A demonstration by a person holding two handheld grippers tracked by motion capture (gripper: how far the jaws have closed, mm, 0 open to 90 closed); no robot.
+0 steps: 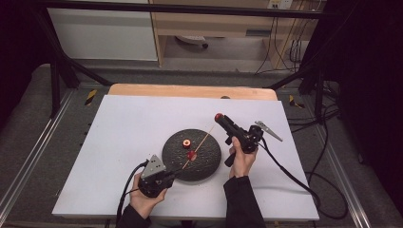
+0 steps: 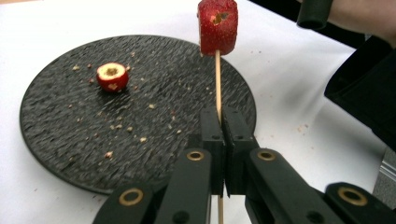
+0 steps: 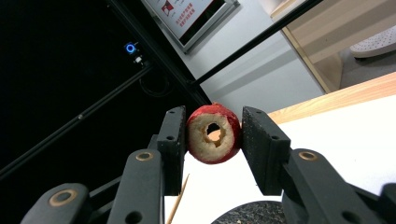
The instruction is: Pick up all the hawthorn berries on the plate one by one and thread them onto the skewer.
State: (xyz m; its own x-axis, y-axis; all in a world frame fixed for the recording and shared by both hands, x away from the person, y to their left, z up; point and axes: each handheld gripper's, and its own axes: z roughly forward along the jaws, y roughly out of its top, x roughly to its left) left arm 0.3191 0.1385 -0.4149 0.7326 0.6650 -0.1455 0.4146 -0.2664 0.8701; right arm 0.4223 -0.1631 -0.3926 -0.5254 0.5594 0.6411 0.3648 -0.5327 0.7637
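Skewer: thin wooden stick, clamped at its near end between the closed jaws of the left gripper. It slants from there up toward the far right, crossing above the plate, its far tip ending near the right gripper. In the left gripper view the jaws stand pressed together on the stick, which rises straight between them.

Skewered fruit: red piece with a hole in its cut face, threaded on the stick, well along from the jaws. From above it sits over the middle of the plate.

Held fruit: red-skinned round with a pale cut face and a cored hole through the centre. The right gripper's jaws are closed on it, one pad against each side. It is raised off the table, beyond the plate's far right edge.

Loose fruit: red cored piece, cut face up, resting on the plate's left half, apart from the stick.

Plate: round, black, rough-textured, scattered with pale crumbs; stands on the white table near its centre.

Left hand: at the table's near edge, left of the plate.

Right hand: just right of the plate, dark sleeve behind it.

Metal clip: lies on the table, right of the right gripper.
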